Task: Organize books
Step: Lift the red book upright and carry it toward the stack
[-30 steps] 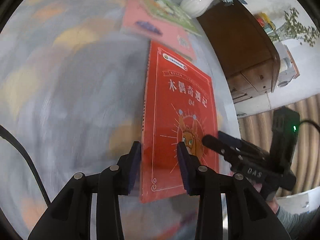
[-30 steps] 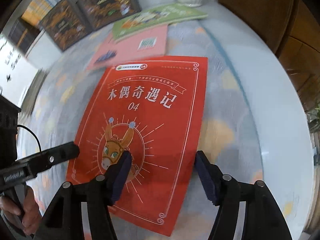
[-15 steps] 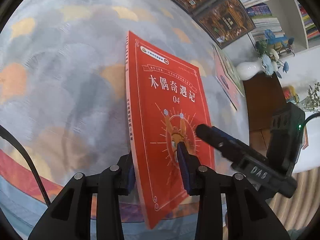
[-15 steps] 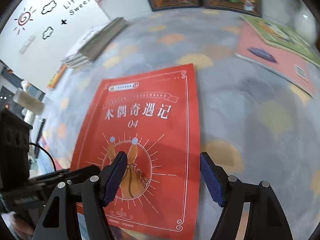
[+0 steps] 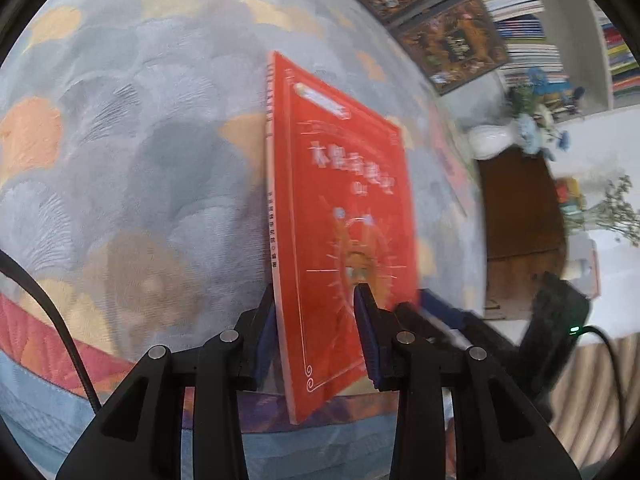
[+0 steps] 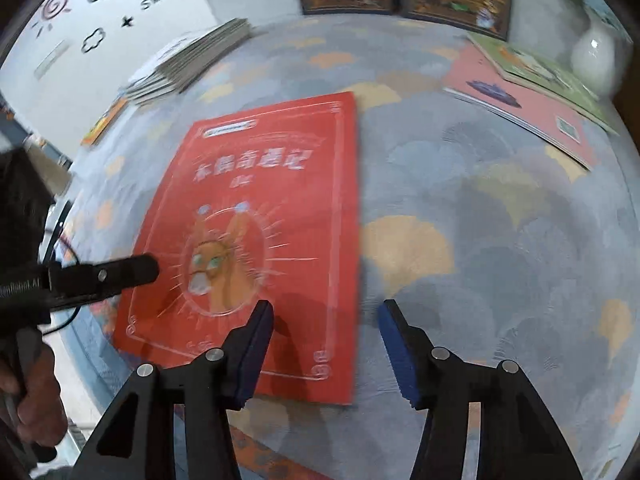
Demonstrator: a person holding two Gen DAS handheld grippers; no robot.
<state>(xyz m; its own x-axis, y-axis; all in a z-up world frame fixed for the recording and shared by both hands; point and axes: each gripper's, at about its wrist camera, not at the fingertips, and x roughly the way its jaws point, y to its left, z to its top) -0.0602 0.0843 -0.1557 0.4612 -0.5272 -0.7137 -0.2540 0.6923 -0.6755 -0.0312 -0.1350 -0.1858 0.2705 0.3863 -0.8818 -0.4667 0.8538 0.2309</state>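
A: The red book (image 5: 344,240) is seen mid-frame in the left wrist view, raised off the patterned cloth (image 5: 132,152), spine edge toward the left gripper (image 5: 316,336). The spine-side margin is clamped between that gripper's pads.

B: Right gripper (image 6: 326,344)? Its jaws are closing, at lower centre of the right wrist view. The book's free long edge lies between them, but no pad contact can be made out.

A: Handling is judged light and thin: a soft cover, likely to sag or flap when held by one edge only. The glossy cover may slip.

B: Agreed. Hold is best taken close to the spine, where it is stiffest, with the free edge supported. A book stack (image 6: 188,60) is noted at upper left.
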